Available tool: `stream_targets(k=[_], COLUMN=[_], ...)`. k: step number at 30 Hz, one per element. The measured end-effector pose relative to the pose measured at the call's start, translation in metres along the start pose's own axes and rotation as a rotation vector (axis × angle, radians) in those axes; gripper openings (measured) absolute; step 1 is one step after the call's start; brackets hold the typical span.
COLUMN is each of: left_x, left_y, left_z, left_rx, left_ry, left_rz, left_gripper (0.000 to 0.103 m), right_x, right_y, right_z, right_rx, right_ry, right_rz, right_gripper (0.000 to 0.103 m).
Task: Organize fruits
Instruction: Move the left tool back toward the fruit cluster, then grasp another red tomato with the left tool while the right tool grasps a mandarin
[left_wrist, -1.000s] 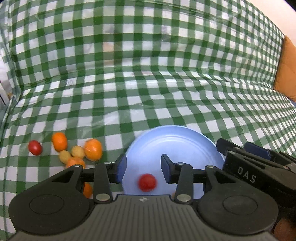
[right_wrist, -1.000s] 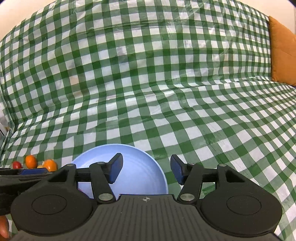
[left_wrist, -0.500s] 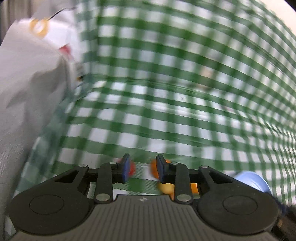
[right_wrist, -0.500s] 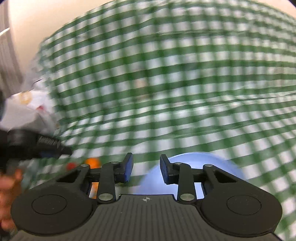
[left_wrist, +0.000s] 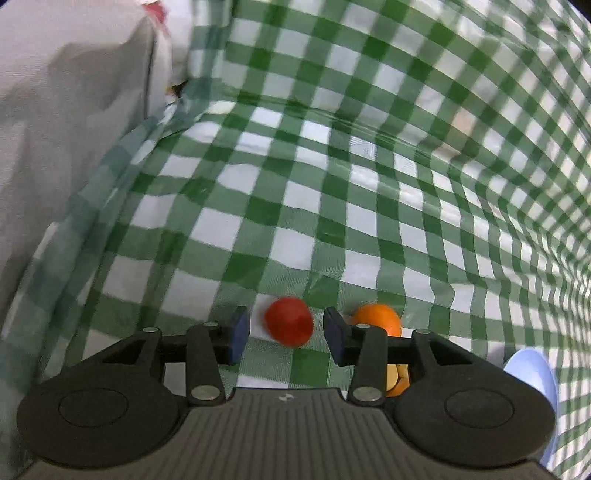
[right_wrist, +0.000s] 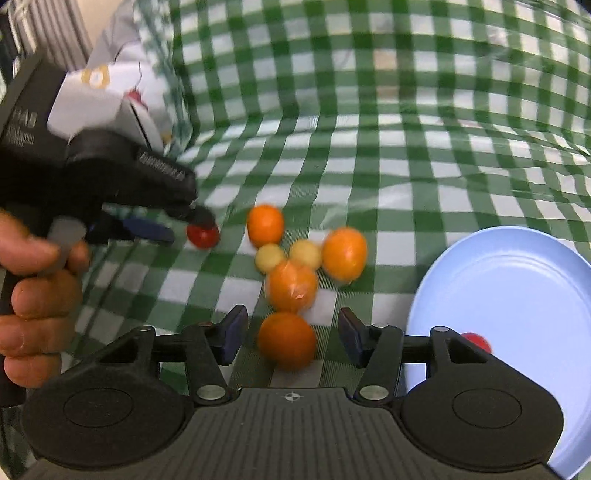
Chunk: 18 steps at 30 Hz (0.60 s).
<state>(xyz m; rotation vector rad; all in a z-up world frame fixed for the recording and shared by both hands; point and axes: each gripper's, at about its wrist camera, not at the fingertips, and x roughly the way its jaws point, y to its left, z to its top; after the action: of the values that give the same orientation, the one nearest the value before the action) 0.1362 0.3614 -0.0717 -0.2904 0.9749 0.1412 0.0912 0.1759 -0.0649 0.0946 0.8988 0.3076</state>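
My left gripper (left_wrist: 286, 332) is open with a red cherry tomato (left_wrist: 289, 326) between its fingers, untouched, on the green checked cloth; an orange fruit (left_wrist: 378, 319) lies just right of it. In the right wrist view the left gripper (right_wrist: 177, 229) is at that same tomato (right_wrist: 202, 236). My right gripper (right_wrist: 291, 338) is open around an orange fruit (right_wrist: 287, 340), with space on both sides. Beyond it lie more orange fruits (right_wrist: 291, 286) and two small yellow ones (right_wrist: 269, 257). A blue plate (right_wrist: 517, 295) at the right holds one red tomato (right_wrist: 476, 341).
A white plastic bag (right_wrist: 122, 92) lies at the cloth's far left edge, also in the left wrist view (left_wrist: 74, 110). The plate's rim (left_wrist: 532, 369) shows at the lower right of the left wrist view. The person's hand (right_wrist: 33, 295) holds the left gripper.
Both grippers swung left from the plate to the fruit pile. The left one now brackets the red tomato, the right one an orange fruit. One tomato stays on the plate.
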Motion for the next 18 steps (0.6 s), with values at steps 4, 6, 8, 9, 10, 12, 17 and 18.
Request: stream_targets(k=[4, 6, 8, 9, 10, 12, 17, 18], left_x=[0.009, 0.014, 0.013, 0.013, 0.013, 0.012, 0.003, 0.002], left_y=[-0.006, -0.009, -0.013, -0.013, -0.013, -0.015, -0.023, -0.025], left_z=[-0.002, -0.003, -0.004, -0.004, -0.004, -0.003, -0.004, -0.004], left_rx=[0.035, 0.061, 0.088, 0.093, 0.093, 0.099, 0.141, 0.148], left_ry=[0.011, 0.015, 0.007, 0.006, 0.005, -0.001, -0.011, -0.009], left_rz=[0.015, 0.043, 0.050, 0.051, 0.052, 0.060, 0.070, 0.073], left_gripper=[0.047, 0.041, 0.034, 0.034, 0.033, 0.033, 0.033, 0.033], right_x=[0.009, 0.013, 0.016, 0.017, 0.018, 0.016, 0.007, 0.004], right_y=[0.001, 0.001, 0.002, 0.003, 0.004, 0.003, -0.003, -0.003], right_z=[-0.003, -0.003, -0.002, -0.002, -0.003, -0.003, 0.003, 0.004], right_rx=[-0.014, -0.018, -0.028, -0.037, -0.048, -0.043, -0.020, -0.017], right_ry=[0.036, 0.041, 0.049, 0.051, 0.049, 0.047, 0.019, 0.008], right_rz=[-0.011, -0.004, 0.002, -0.001, -0.004, -0.002, 0.002, 0.002], right_gripper=[0.056, 0.056, 0.046, 0.042, 0.039, 0.038, 0.038, 0.038])
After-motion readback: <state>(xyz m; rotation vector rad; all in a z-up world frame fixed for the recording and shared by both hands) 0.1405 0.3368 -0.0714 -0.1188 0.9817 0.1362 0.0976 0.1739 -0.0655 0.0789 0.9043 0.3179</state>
